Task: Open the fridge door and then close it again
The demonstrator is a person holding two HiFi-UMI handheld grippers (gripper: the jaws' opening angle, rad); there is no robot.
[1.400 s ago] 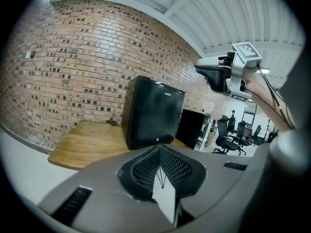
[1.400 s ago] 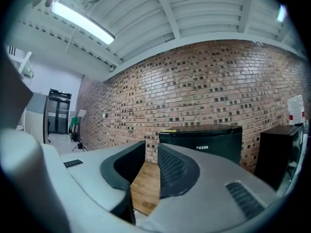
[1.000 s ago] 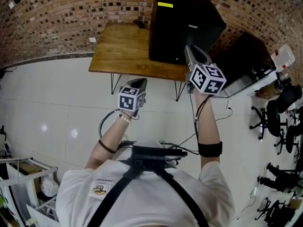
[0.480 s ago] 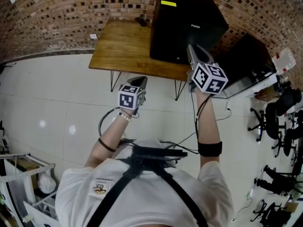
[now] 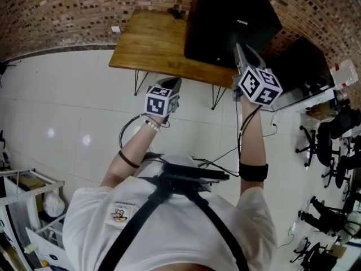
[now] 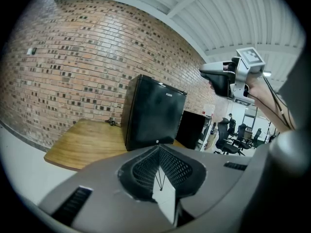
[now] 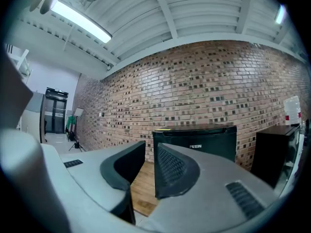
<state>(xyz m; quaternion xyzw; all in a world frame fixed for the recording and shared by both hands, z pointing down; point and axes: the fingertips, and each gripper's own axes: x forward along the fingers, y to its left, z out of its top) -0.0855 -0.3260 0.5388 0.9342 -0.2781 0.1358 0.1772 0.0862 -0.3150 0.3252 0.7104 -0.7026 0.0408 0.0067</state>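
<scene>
Presently: approach stage, door not yet opened. Item, one black fridge (image 5: 231, 21), upright on the right end of one wooden bench (image 5: 149, 47) against the brick wall, its door apparently closed. Item, one second dark cabinet (image 5: 293, 66), just beside the bench on the right. Item, two grippers, both short of the fridge and touching nothing. The left gripper (image 5: 171, 86) is held low before the bench, its jaws clenched together on nothing. The right gripper (image 5: 241, 52) is raised level toward the fridge front, its jaws released to a narrow gap with nothing in it. Judged next: carry the right gripper forward to the door's free edge and hook or pinch it there; no handle can be made out, so the edge must be found first.
</scene>
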